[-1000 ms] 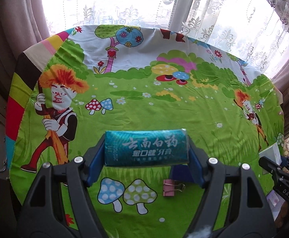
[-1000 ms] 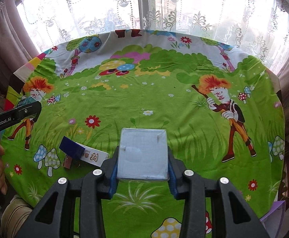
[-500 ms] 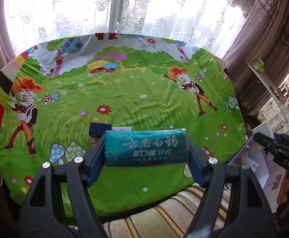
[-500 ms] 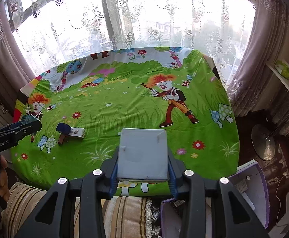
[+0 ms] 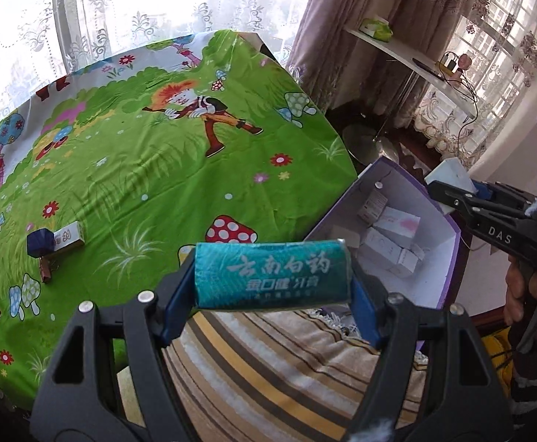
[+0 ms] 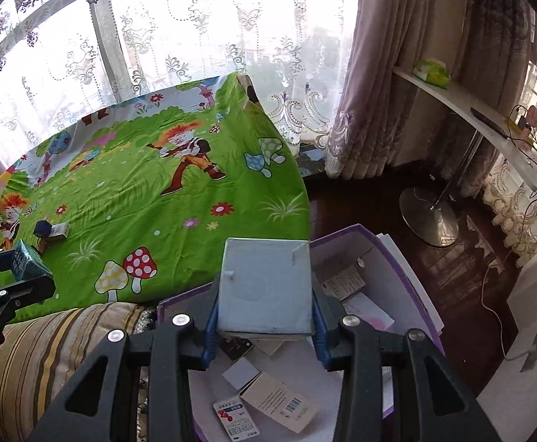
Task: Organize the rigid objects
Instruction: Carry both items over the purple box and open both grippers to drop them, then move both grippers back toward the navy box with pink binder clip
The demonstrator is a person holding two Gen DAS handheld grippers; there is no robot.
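The left claw (image 5: 272, 280) is clamped on a teal toothpaste box (image 5: 271, 275), its blue pads pressed against the box's two short ends. The box lies crosswise between the fingers, white lettering facing the camera, and hangs in the air above a striped cushion (image 5: 268, 364), just beyond the near edge of the surface (image 5: 139, 169), which is covered with a green cartoon cloth.

The right claw (image 6: 265, 291) grips a pale grey box (image 6: 265, 287) by its left and right sides. That box is held over a purple-walled storage box (image 6: 416, 294) that stands to the right of the surface. Inside the storage box lie several small cartons and cards, among them one with a barcode label (image 6: 279, 401) and a small red-and-white packet (image 6: 236, 420).

On the left part of the surface there is a small white carton (image 5: 67, 235) with a dark blue box (image 5: 40, 242) touching its left end, and a small brownish clip-like item (image 5: 45, 272) just in front of them; what it is cannot be made out. In the left wrist view the right claw appears at the far right, above the storage box's far wall.
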